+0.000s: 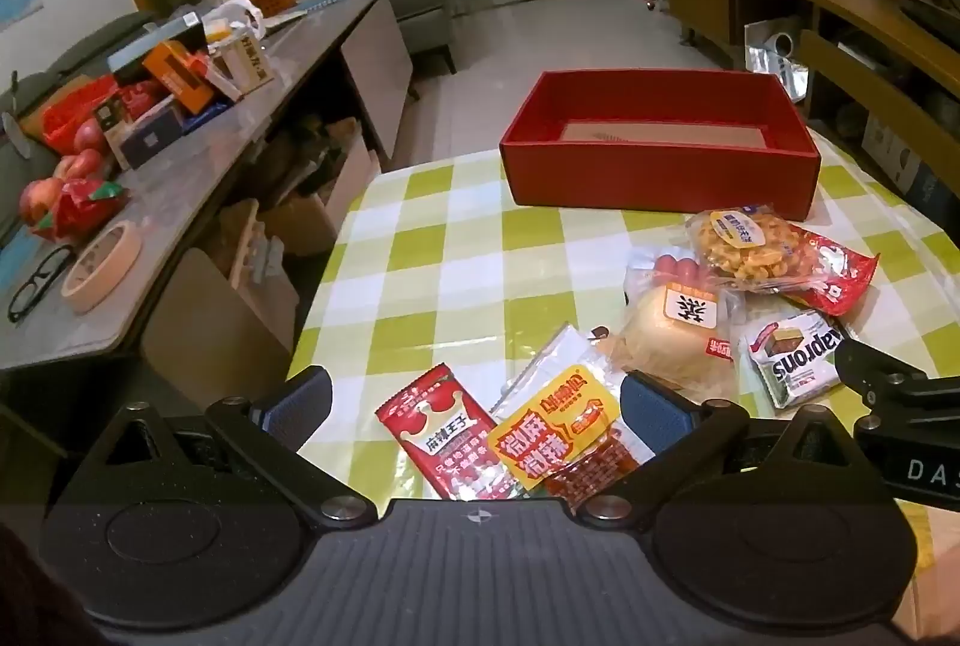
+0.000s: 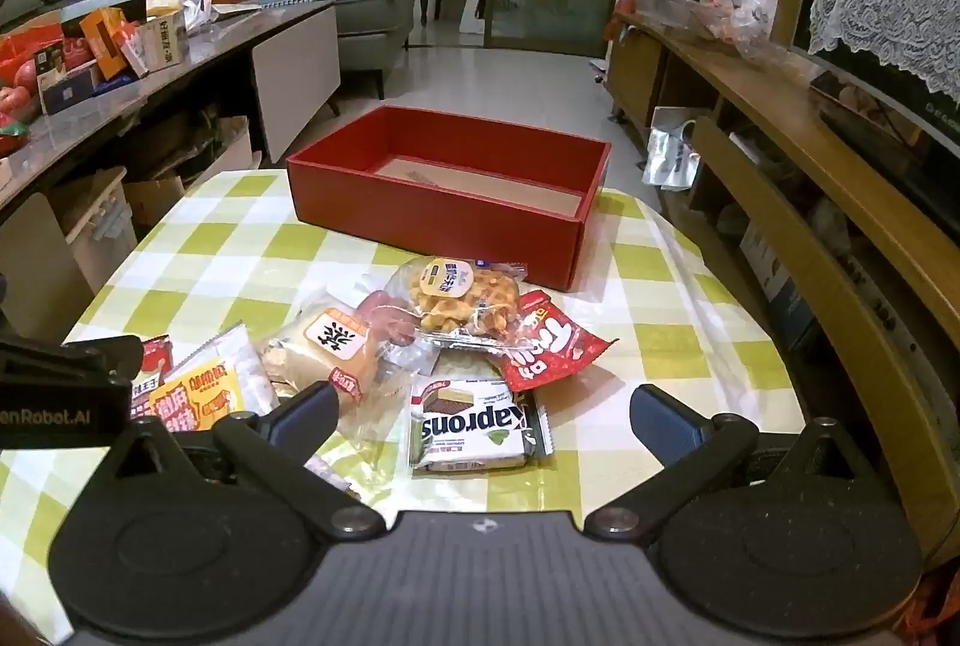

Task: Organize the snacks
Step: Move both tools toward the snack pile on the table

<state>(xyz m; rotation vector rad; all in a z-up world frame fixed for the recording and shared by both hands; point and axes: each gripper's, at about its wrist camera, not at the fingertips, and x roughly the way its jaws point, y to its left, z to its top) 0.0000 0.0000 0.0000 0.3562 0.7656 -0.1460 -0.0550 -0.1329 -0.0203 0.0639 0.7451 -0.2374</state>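
My left claw (image 1: 477, 400) apart over red packets (image 1: 441, 433), my right claw (image 2: 480, 415) apart around wafer (image 2: 471, 427), red box (image 2: 444, 202) beyond on bench (image 2: 228, 250)

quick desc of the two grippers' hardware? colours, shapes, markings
Both match: the left gripper and right gripper have black linkage arms with silver pivot bolts, round black discs either side, a ribbed grey centre plate with a small crosshair mark, and blue textured finger pads. White lettering on the housings, partly cut off. No cables visible.
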